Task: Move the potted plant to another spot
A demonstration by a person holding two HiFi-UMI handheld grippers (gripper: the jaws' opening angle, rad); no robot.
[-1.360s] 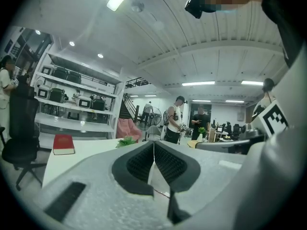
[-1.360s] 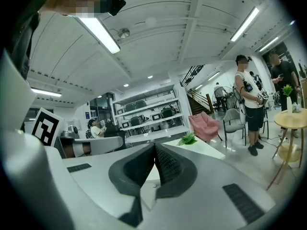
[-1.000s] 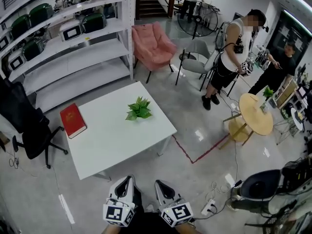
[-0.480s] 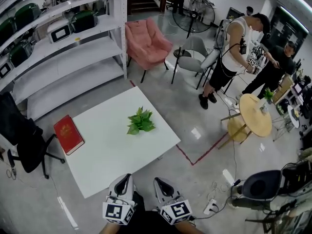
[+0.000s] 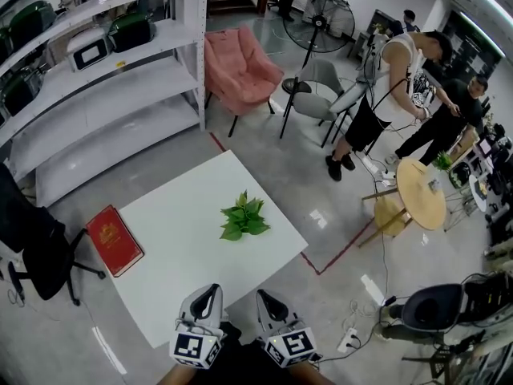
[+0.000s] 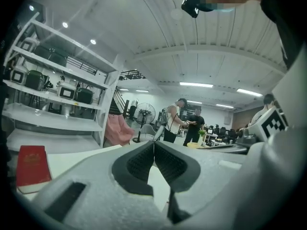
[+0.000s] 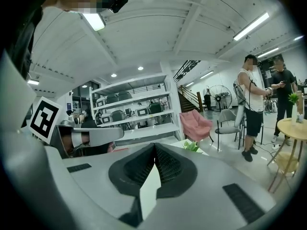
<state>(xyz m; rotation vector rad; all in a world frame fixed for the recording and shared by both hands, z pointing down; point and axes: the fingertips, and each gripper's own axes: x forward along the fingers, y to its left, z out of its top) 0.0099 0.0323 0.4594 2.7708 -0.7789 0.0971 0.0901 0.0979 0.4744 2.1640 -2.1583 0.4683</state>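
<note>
A small green potted plant (image 5: 245,216) stands near the middle-right of the white square table (image 5: 180,259); its leaves (image 7: 192,146) also peek over my right gripper's jaws. My left gripper (image 5: 207,293) and right gripper (image 5: 265,299) are held side by side at the table's near edge, well short of the plant. Both grippers are shut, tips together, with nothing held: left gripper (image 6: 154,143), right gripper (image 7: 154,145).
A red book (image 5: 115,240) lies on the table's left corner, also visible as the red book (image 6: 31,166). White shelving (image 5: 96,79) with machines, a pink chair (image 5: 238,66), a black office chair (image 5: 32,247), a round wooden table (image 5: 422,193) and people (image 5: 393,87) surround the table.
The head view has shifted: the table and plant sit lower and further right in the frame than a second ago. Both grippers keep the same pose, shut.
</note>
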